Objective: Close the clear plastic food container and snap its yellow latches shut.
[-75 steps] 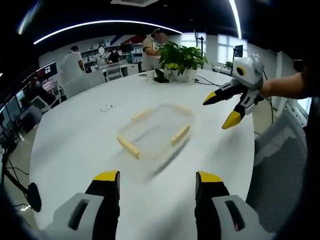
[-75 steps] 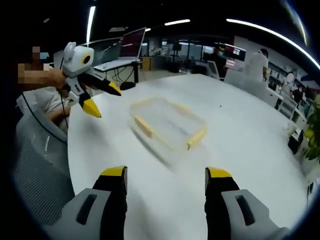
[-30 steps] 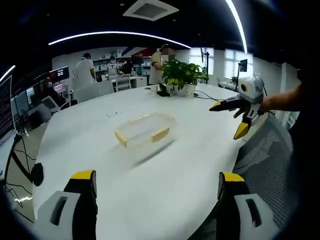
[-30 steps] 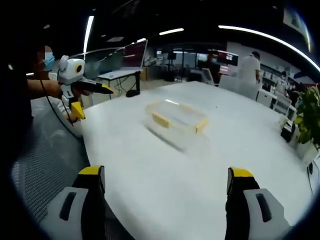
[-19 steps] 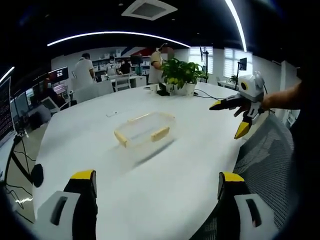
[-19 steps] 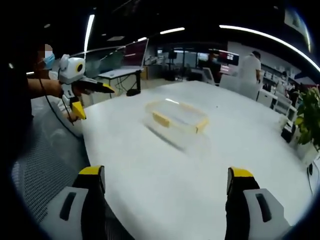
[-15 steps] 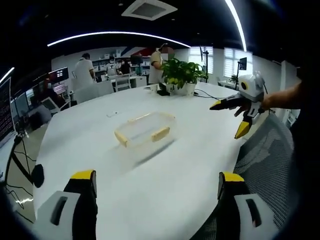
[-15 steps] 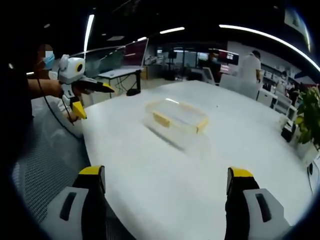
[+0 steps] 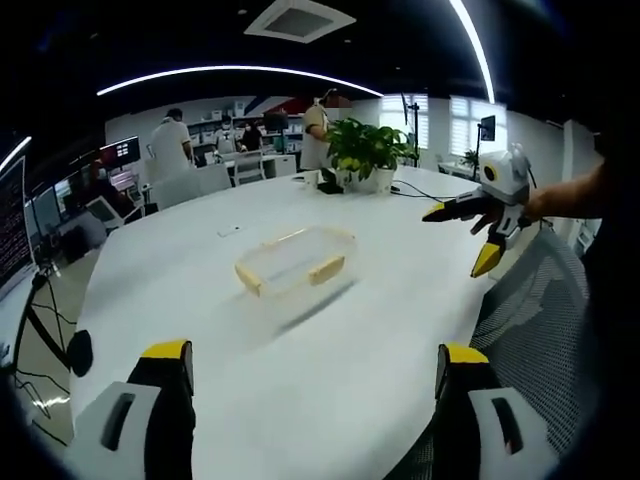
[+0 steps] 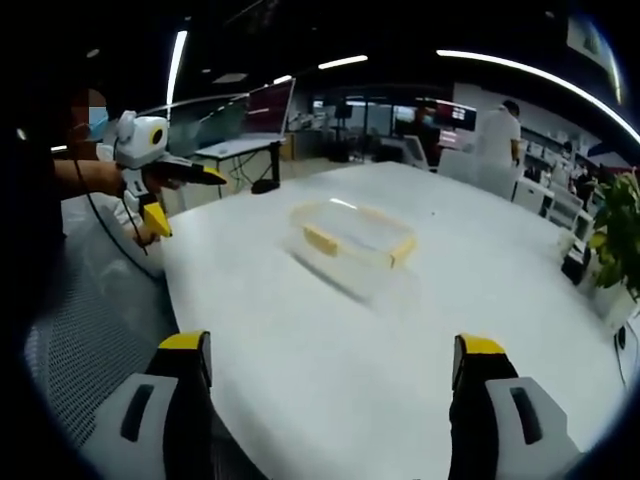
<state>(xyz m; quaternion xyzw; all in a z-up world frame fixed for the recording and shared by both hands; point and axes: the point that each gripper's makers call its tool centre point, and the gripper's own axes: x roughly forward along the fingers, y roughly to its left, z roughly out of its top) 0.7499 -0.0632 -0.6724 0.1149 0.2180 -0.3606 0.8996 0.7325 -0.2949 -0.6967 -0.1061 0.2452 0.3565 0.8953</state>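
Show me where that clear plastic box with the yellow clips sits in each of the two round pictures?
Left gripper view: the clear container sits on the white table, just left of centre, above the gap between this gripper's open jaws.
Right gripper view: the container lies slightly above centre, a little right of the middle.
Shared landmark: the potted plant, behind the container in the left gripper view, is at the right edge in the right gripper view.

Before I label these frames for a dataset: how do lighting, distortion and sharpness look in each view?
Left gripper view: fisheye bends the ceiling light strips into arcs; the container is fairly sharp and casts a soft shadow on the white table. Right gripper view: same curvature, table brightly lit, the container pale and low-contrast, the background dim.
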